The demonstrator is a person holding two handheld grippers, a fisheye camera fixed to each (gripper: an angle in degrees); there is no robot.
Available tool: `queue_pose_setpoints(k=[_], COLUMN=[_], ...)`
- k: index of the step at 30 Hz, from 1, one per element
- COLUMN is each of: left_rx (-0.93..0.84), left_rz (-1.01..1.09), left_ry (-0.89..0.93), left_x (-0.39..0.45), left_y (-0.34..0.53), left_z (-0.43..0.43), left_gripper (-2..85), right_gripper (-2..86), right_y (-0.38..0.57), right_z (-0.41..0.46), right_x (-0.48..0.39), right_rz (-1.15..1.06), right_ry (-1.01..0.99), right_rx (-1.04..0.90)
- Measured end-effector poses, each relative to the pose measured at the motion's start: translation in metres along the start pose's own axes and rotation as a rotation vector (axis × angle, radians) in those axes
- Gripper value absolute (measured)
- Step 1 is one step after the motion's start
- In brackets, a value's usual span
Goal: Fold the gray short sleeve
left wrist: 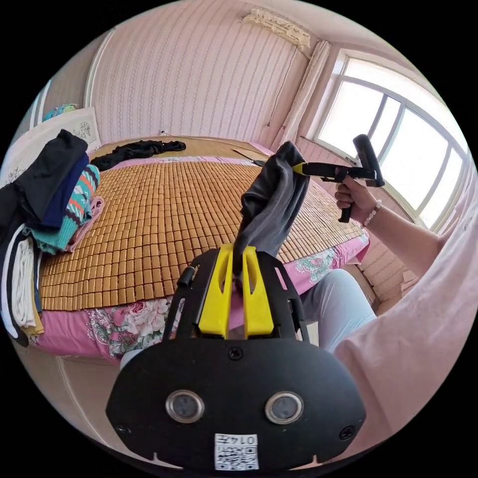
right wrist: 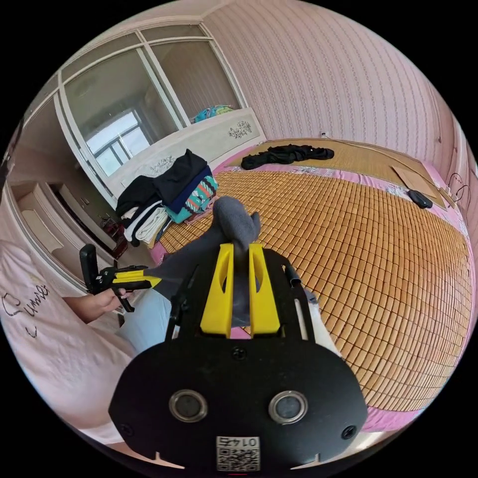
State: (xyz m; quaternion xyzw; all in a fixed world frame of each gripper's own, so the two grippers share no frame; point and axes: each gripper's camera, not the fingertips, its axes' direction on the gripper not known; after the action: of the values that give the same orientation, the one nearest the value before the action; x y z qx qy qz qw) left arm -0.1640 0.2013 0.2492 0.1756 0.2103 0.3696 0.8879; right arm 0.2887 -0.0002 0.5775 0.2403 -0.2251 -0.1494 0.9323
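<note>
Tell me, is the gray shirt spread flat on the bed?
No. The gray shirt hangs bunched between the left hand-held gripper and right hand-held gripper.

pink striped walls [left wrist: 199, 74], a bright window [left wrist: 398, 134], and a bed topped with a bamboo mat [right wrist: 373, 259].

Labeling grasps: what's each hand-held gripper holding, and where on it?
Both grip the gray short sleeve, bunched and lifted above the bed: left hand-held gripper on its lower end, right hand-held gripper on its upper end.

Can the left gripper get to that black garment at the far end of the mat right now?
Probably not: the left gripper is shut on the gray short sleeve, which the right gripper also holds, and the black garment lies across the whole bamboo mat.
</note>
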Motion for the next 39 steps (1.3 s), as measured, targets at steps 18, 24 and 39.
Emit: queue_pose_setpoints(k=[18, 24, 39], left_rx=[0.443, 0.393, 0.259], left_rz=[-0.342, -0.467, -0.324], left_ry=[-0.61, -0.661, -0.545], left_x=[-0.259, -0.316, -0.092], left_y=[-0.092, -0.055, 0.141], left_z=[-0.299, -0.327, -0.321], left_gripper=[8.1, 8.8, 7.5], right_gripper=[7.9, 9.8, 13.1], right_y=[-0.37, -0.361, -0.107], right_z=[0.253, 0.345, 0.294], right_x=[-0.31, -0.37, -0.5], right_rz=[-0.371, -0.346, -0.826], right_ry=[-0.152, -0.025, 0.254], right_rx=[-0.108, -0.209, -0.225])
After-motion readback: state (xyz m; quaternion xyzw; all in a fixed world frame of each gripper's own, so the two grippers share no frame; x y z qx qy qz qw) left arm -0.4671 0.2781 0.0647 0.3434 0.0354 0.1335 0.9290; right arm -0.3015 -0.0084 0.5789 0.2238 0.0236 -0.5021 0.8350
